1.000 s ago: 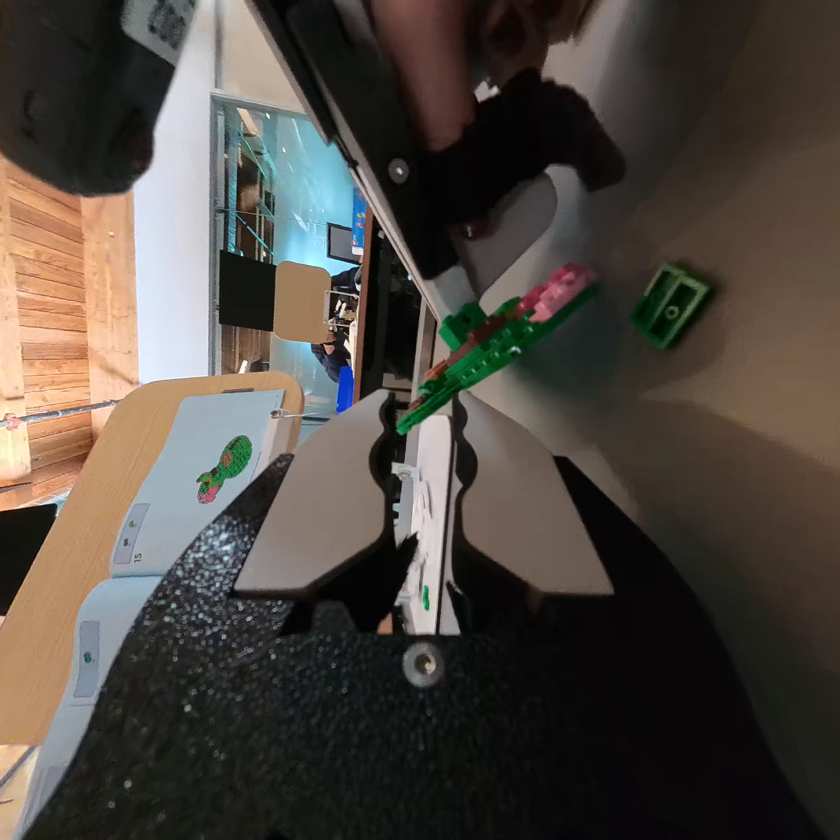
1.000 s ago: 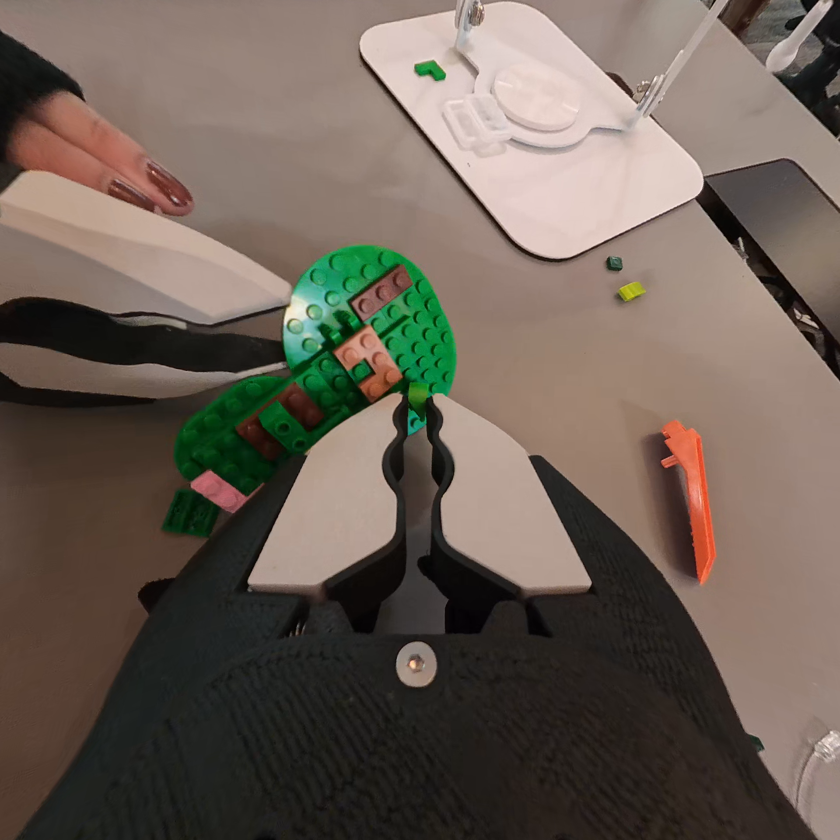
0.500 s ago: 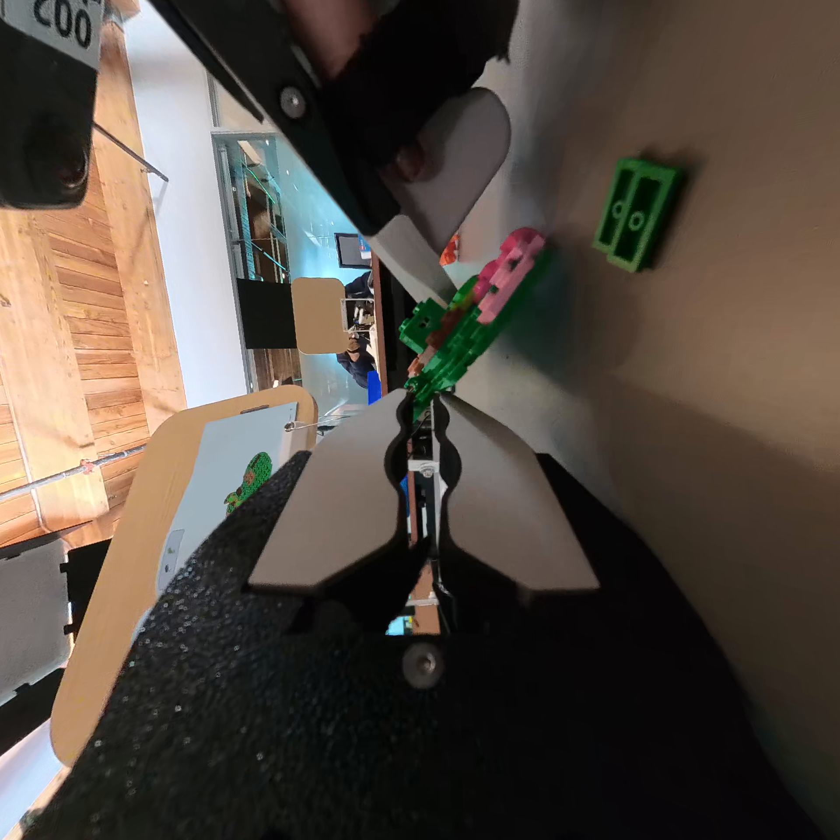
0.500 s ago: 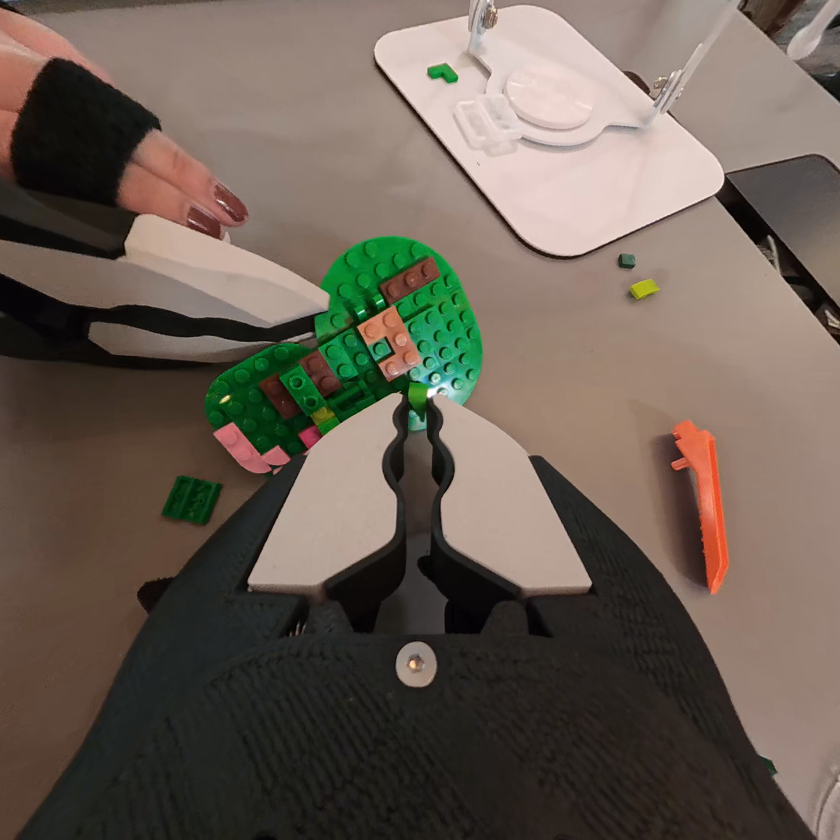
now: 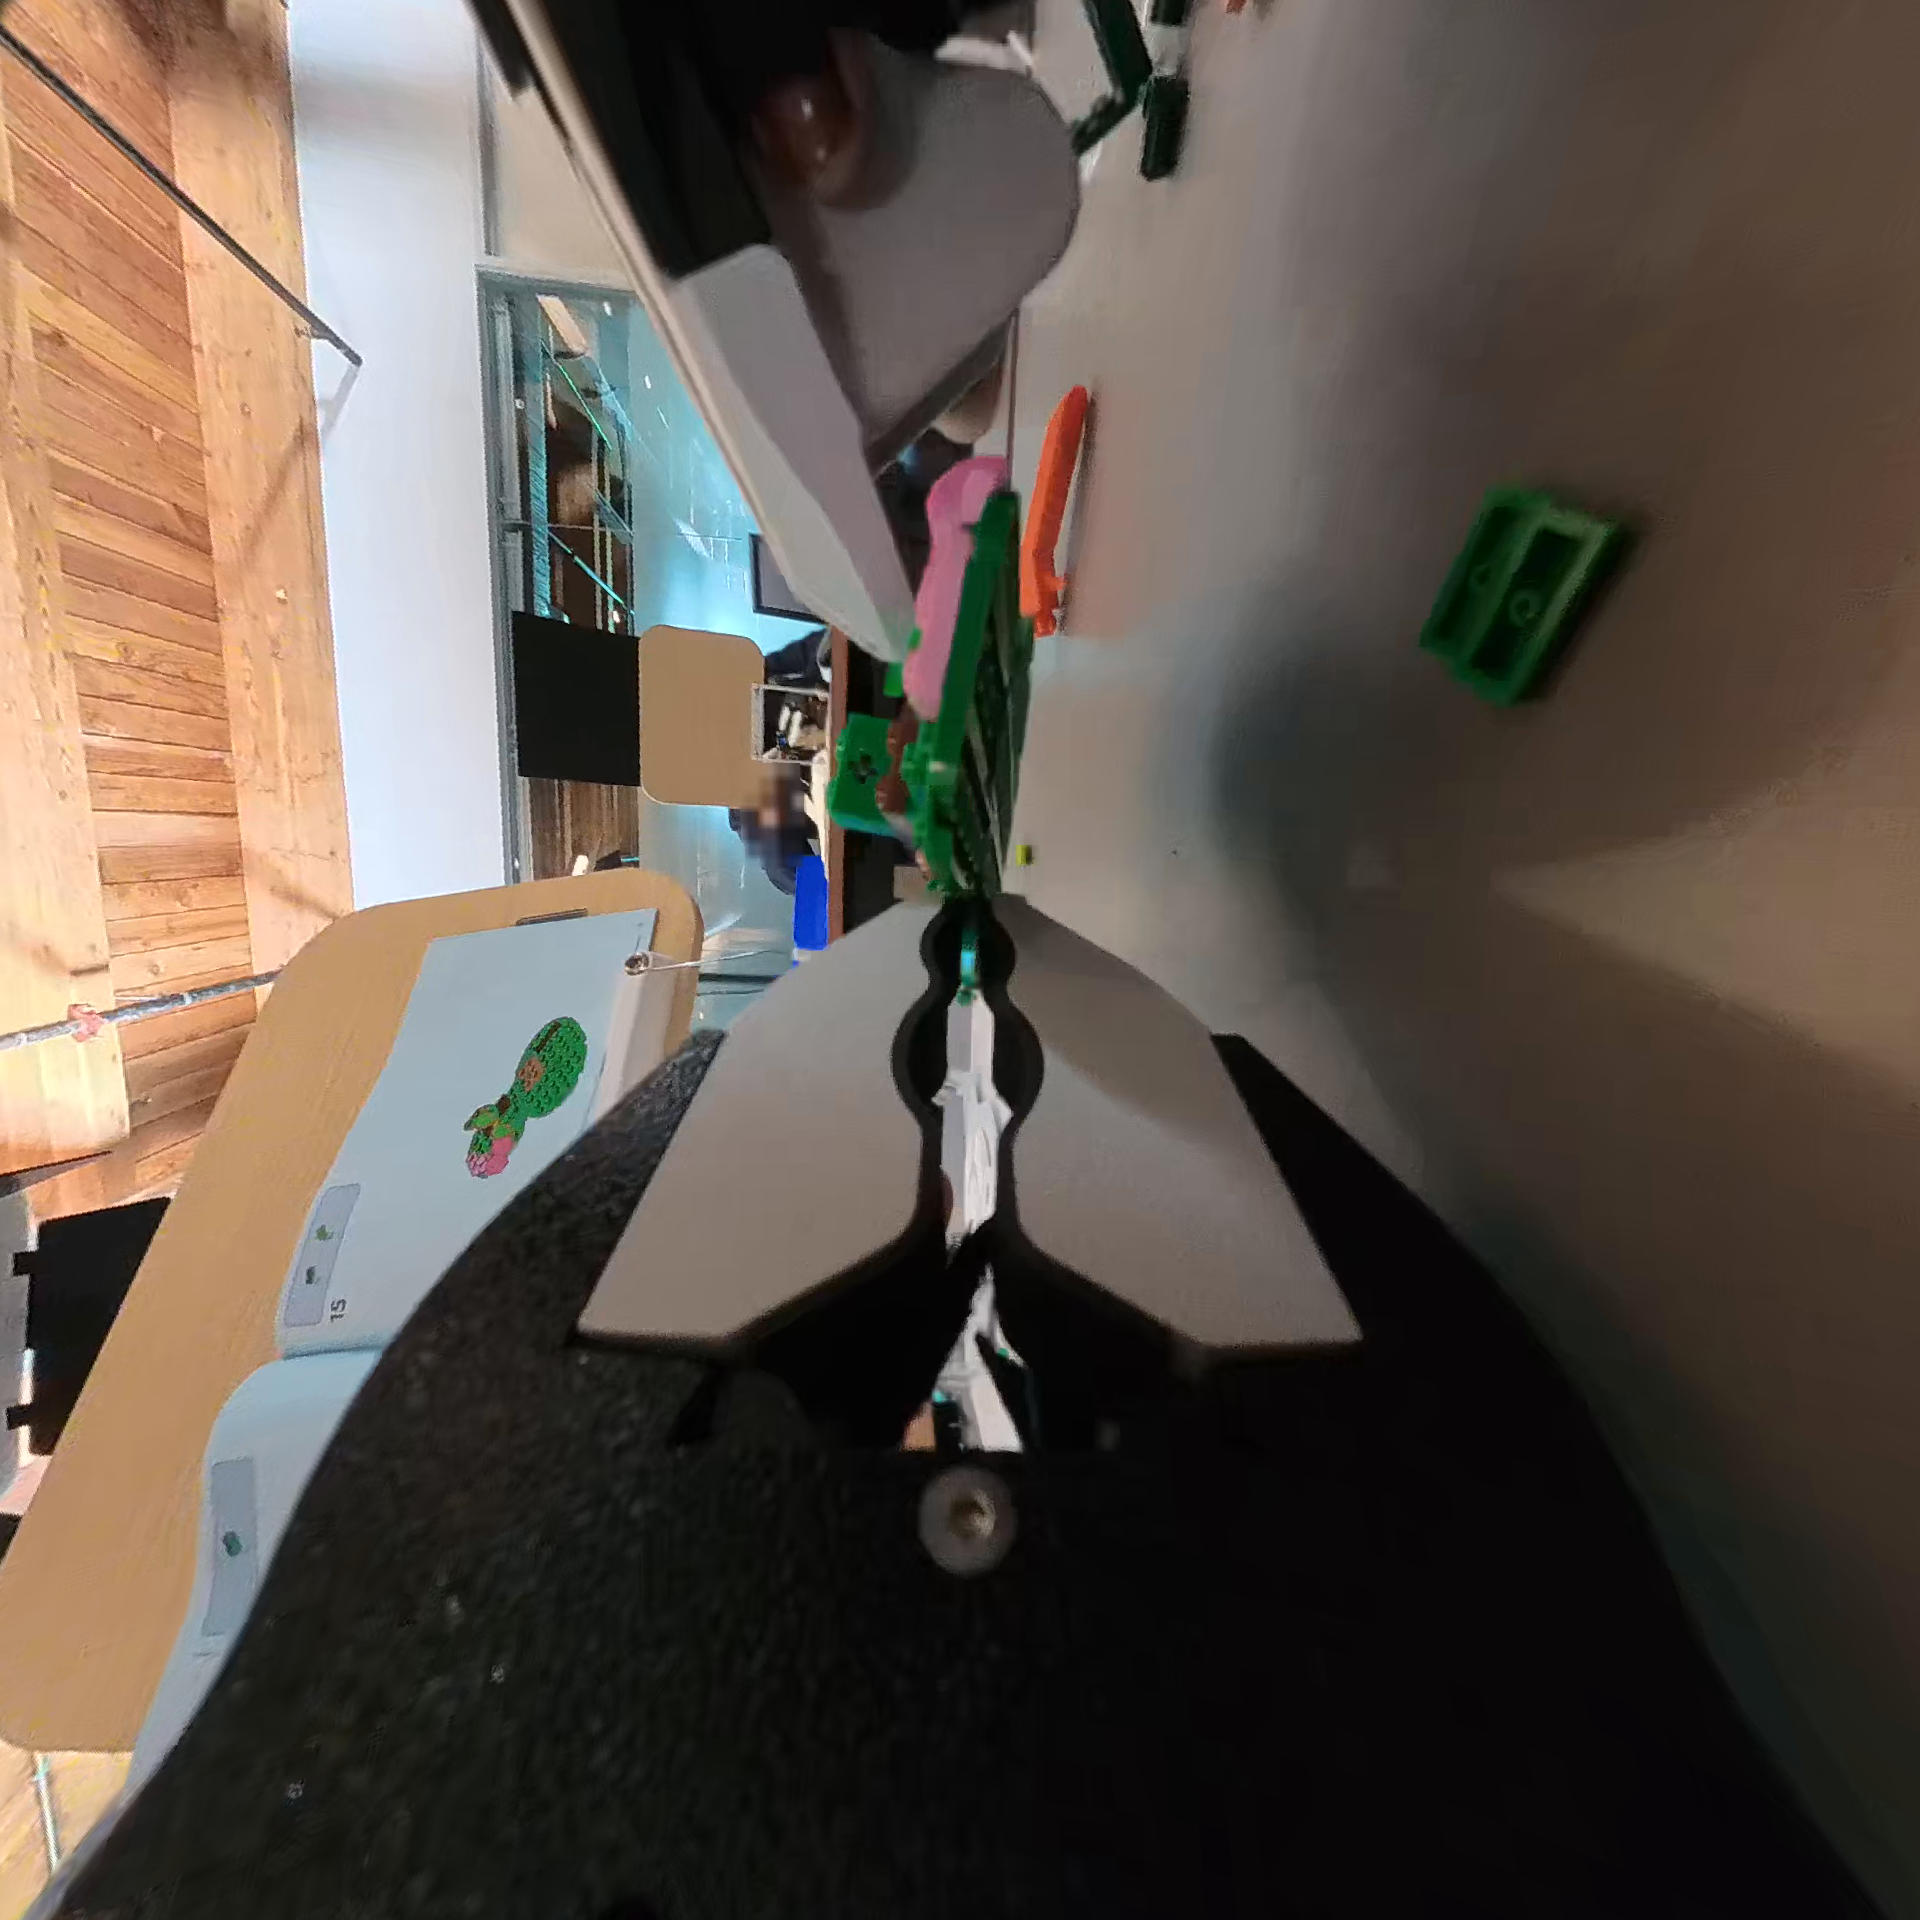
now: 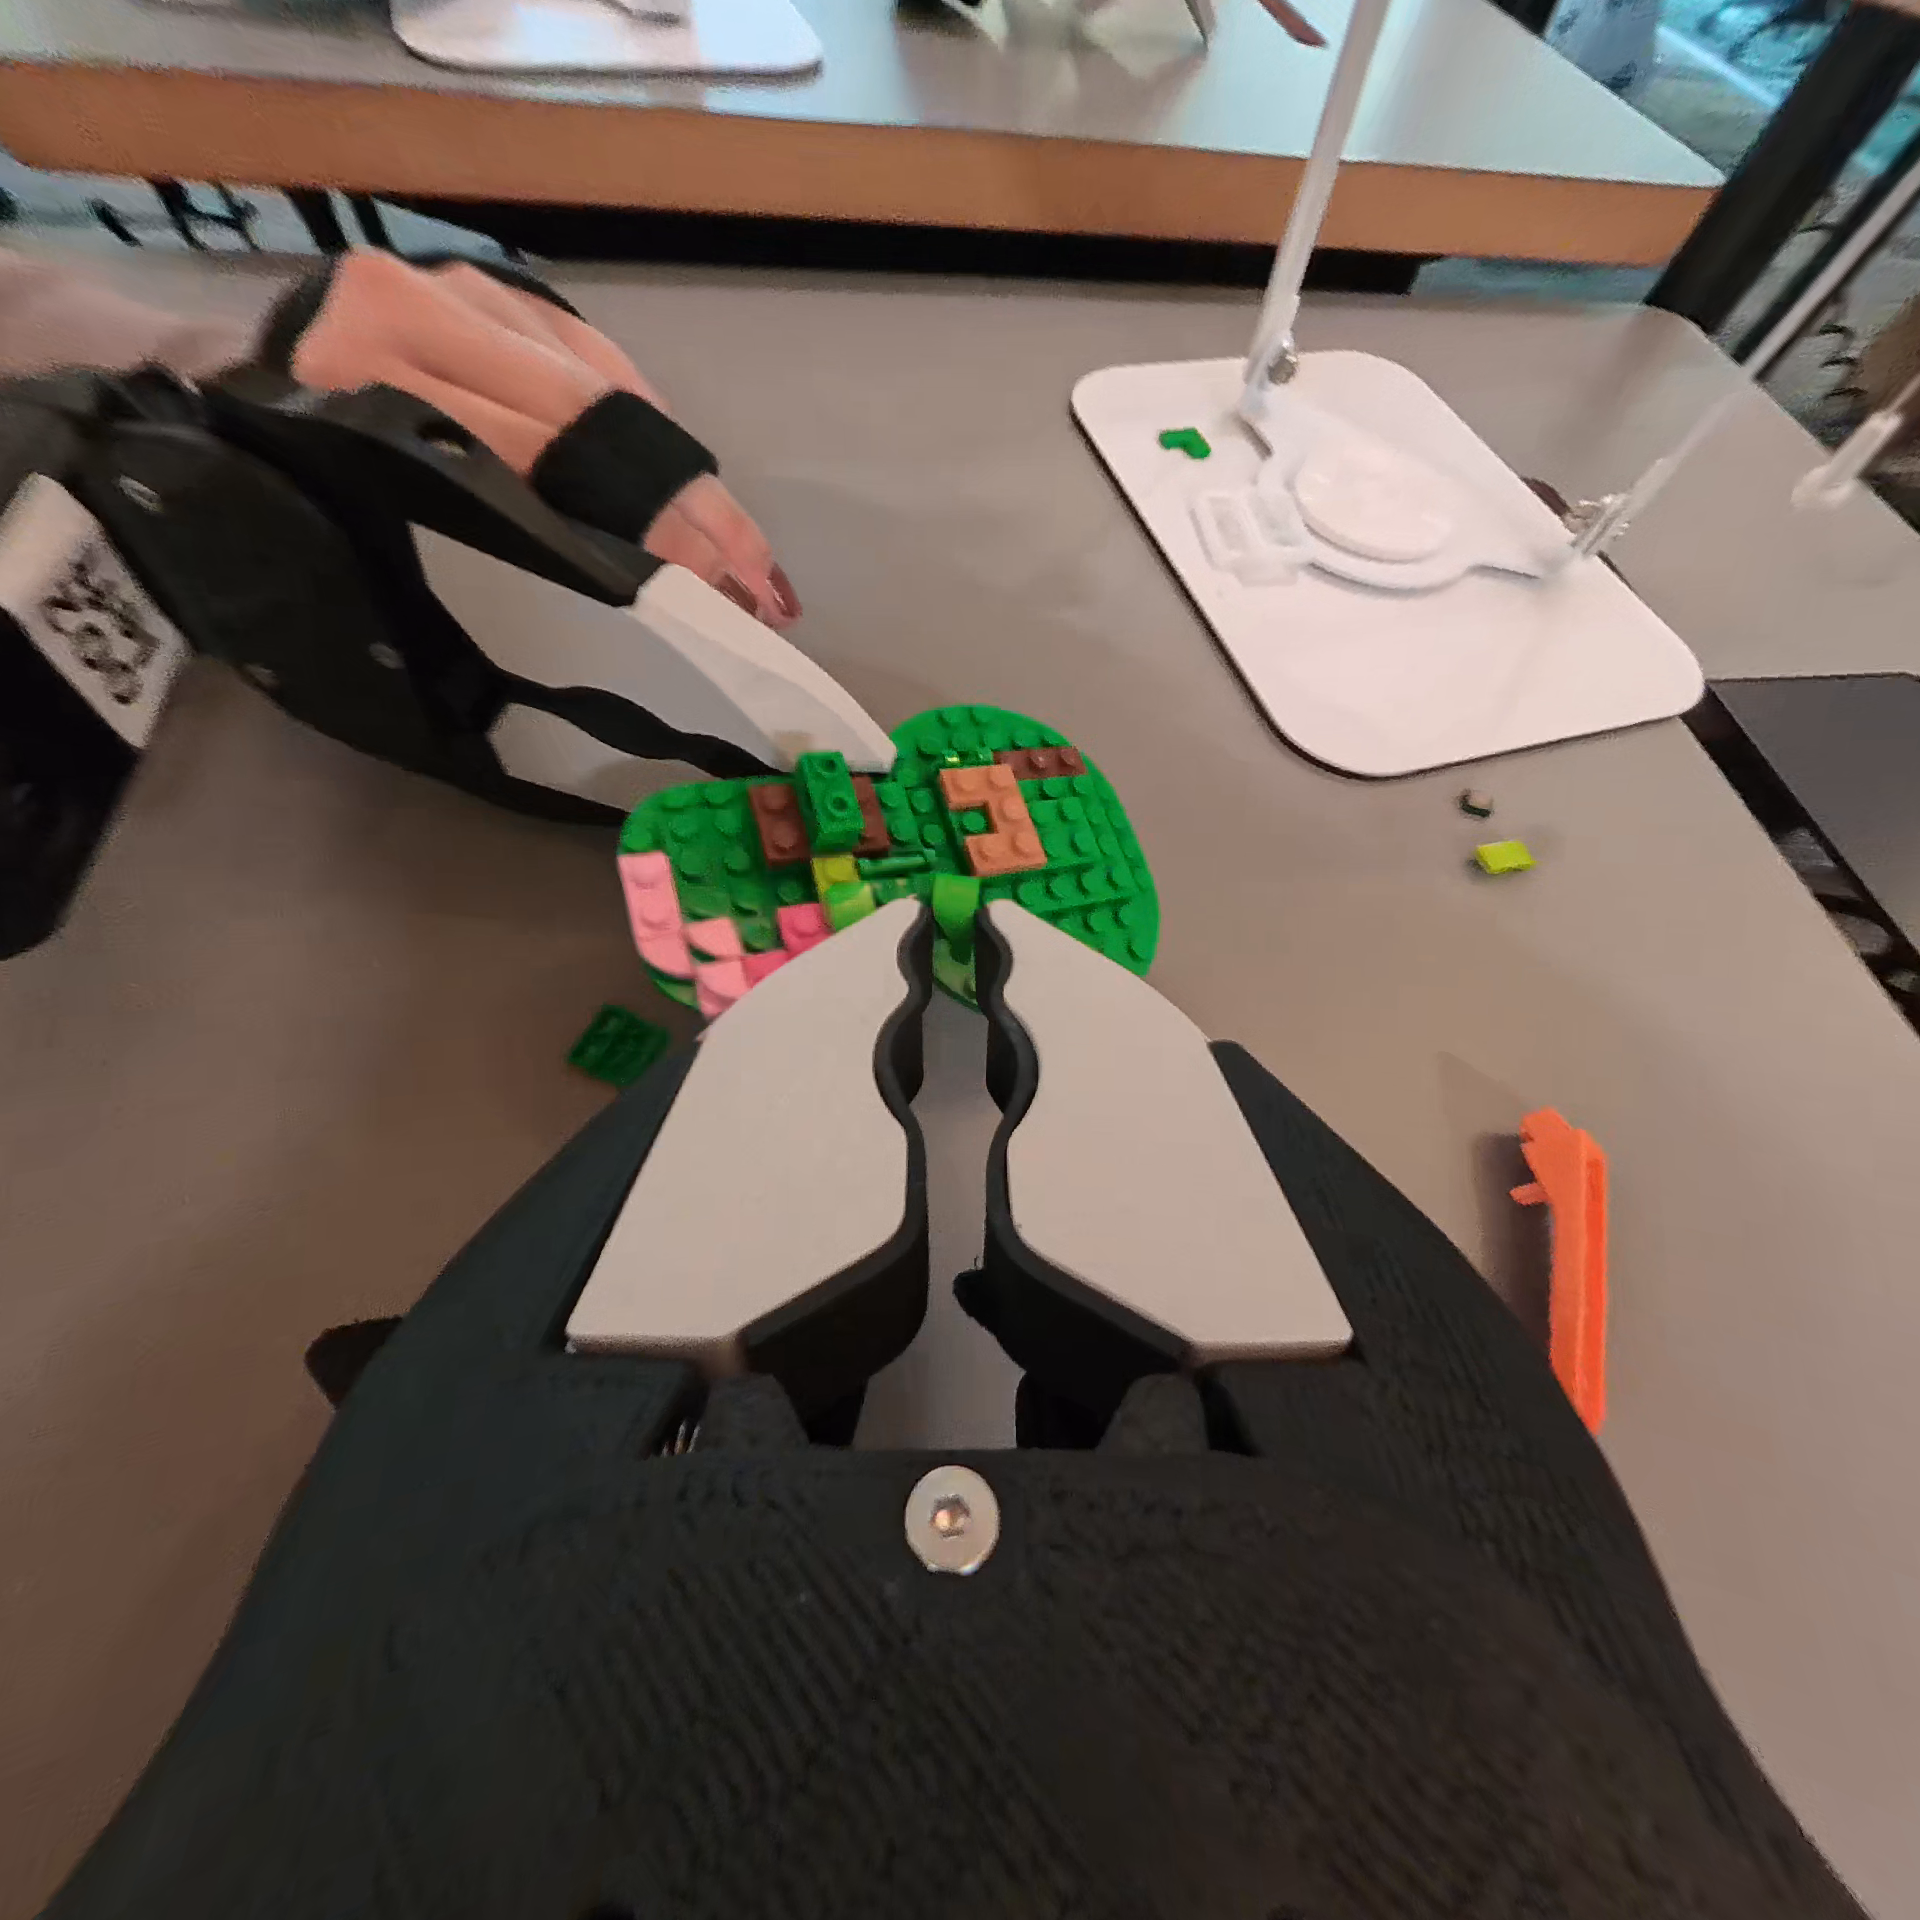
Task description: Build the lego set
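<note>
The lego model [image 6: 1049, 862] is a green plate with brown, tan and pink bricks on the grey table. My left gripper [image 5: 966, 930] is shut on the model's edge, and the left wrist view shows the model [image 5: 977, 748] edge-on. In the right wrist view the left gripper [image 6: 831, 758] comes in from the left at the model's far edge. My right gripper [image 6: 951, 914] is shut on a small green piece [image 6: 951, 902] just above the model's near edge. One of its fingers [image 5: 821, 468] shows in the left wrist view.
A loose dark green plate [image 6: 618, 1042] lies left of the model. An orange brick separator [image 6: 1569, 1257] lies at the right. Behind stands a white stand base [image 6: 1403, 644] with a green piece [image 6: 1182, 442]; two tiny pieces [image 6: 1503, 855] lie nearby. An instruction booklet [image 5: 468, 1122] is propped up.
My left gripper has closed on the model's edge and turned the model, so its pink end now lies nearer my right gripper. My right gripper still holds the small green piece.
</note>
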Demonstrator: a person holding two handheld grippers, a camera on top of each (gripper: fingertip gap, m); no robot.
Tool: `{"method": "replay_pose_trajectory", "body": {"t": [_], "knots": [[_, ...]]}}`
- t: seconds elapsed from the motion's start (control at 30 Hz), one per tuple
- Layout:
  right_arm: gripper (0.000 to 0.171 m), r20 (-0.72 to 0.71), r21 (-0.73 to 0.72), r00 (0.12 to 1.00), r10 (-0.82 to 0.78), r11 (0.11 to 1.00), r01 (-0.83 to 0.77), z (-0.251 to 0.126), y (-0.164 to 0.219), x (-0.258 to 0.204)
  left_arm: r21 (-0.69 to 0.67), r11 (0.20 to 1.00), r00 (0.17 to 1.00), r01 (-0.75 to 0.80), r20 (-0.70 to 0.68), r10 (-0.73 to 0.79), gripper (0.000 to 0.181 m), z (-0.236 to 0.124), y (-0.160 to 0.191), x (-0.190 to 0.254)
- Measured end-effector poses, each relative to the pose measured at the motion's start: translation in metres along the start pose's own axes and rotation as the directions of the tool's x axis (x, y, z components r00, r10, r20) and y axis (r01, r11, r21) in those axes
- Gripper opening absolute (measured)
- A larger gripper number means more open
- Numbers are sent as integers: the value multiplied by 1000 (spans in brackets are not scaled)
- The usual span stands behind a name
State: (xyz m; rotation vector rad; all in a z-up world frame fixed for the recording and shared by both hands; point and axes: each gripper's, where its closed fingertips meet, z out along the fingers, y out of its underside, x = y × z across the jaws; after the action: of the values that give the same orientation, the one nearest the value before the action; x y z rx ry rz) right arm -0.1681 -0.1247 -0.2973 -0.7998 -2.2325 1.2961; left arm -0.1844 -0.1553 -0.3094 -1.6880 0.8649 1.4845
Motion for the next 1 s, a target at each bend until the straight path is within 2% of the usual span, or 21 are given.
{"method": "replay_pose_trajectory", "body": {"t": [0.03,0.23,0.5,1.0], "knots": [[6,30,19,999,19,1000,-20,-3,-3,-3,8,1000,1000,-6,5,6,2,0,-2,0],[5,176,50,983,56,997,-66,-11,-10,-21,56,998,999,-35,22,34,2,-3,-13,1],[5,282,64,952,122,987,-145,-12,-14,-33,98,995,999,-5,42,1,2,-6,-20,-3],[6,288,20,954,81,996,-90,-12,-6,-38,122,992,1000,-17,12,16,2,-7,-24,4]]}}
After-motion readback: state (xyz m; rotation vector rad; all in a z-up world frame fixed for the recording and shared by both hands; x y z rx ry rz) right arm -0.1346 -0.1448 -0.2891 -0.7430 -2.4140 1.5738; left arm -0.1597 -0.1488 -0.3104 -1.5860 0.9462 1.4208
